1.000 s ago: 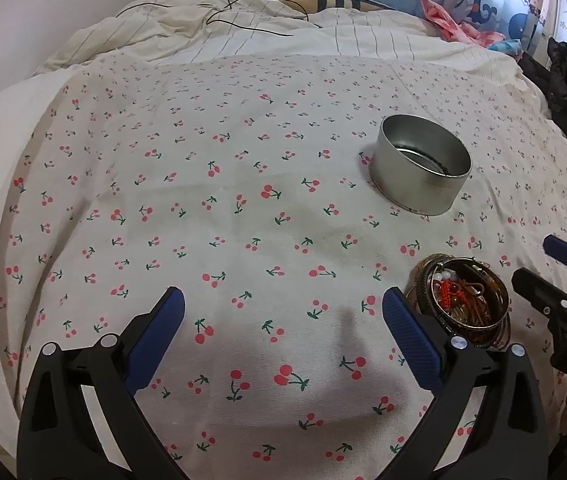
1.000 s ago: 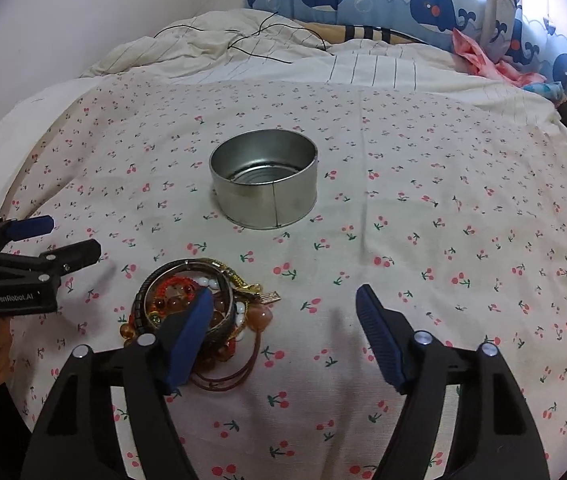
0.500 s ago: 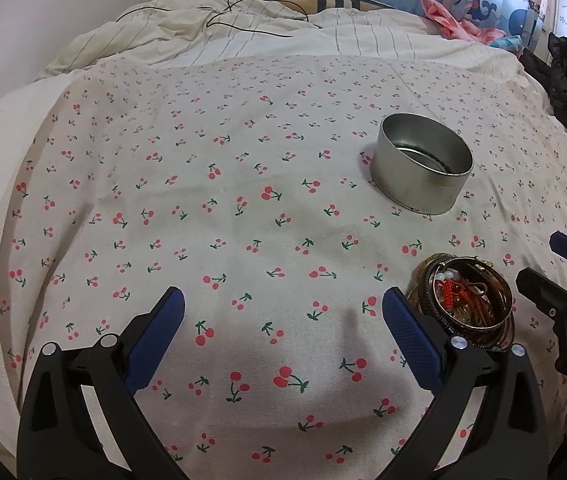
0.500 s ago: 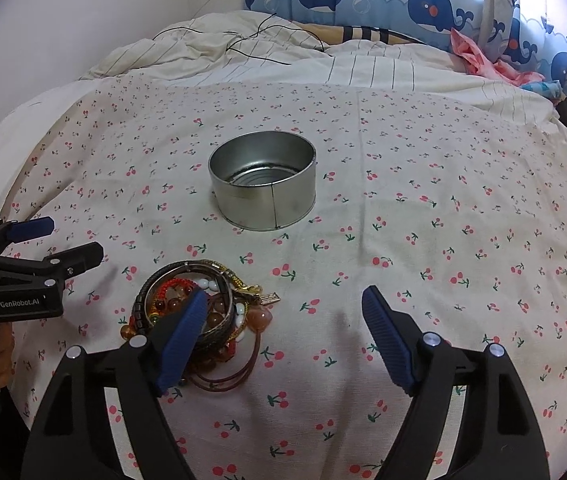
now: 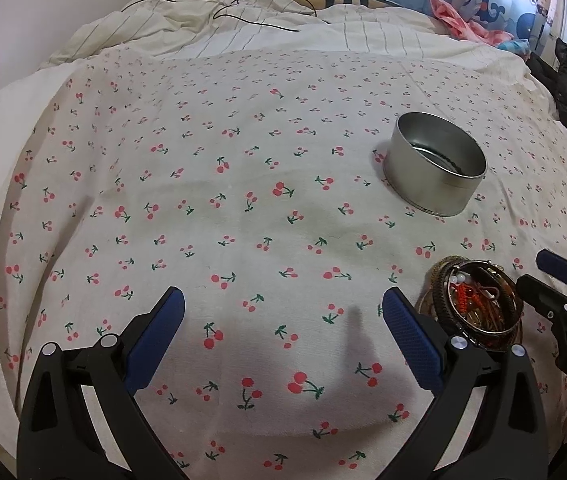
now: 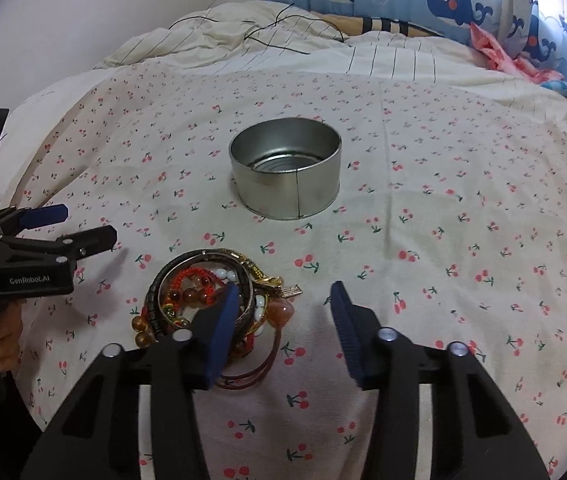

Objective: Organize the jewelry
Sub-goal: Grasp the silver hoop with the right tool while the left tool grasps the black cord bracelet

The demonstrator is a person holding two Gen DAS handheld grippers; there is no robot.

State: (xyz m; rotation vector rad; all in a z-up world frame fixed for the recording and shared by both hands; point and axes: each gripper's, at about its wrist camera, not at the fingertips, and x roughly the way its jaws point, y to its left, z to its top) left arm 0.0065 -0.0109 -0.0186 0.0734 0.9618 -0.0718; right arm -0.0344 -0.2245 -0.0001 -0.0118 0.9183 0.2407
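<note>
The tangled bracelet pile [image 6: 207, 300] lies on the bed [image 6: 463, 184], near the empty round tin [image 6: 286, 172]. Both right tongs [image 6: 283, 320] and left tongs [image 5: 283, 332] hang spread, empty. Beads look light and slippery; the stiff dark bangle [image 6: 163, 280] seems the surest hold.

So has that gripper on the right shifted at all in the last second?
Yes, slightly. In its own view, the right gripper now shows the metal tin nearer the middle of the picture, so it has eased toward its left, toward the jewelry pile.

Soft daylight from far window, faint shadows, fisheye-warped edges.
</note>
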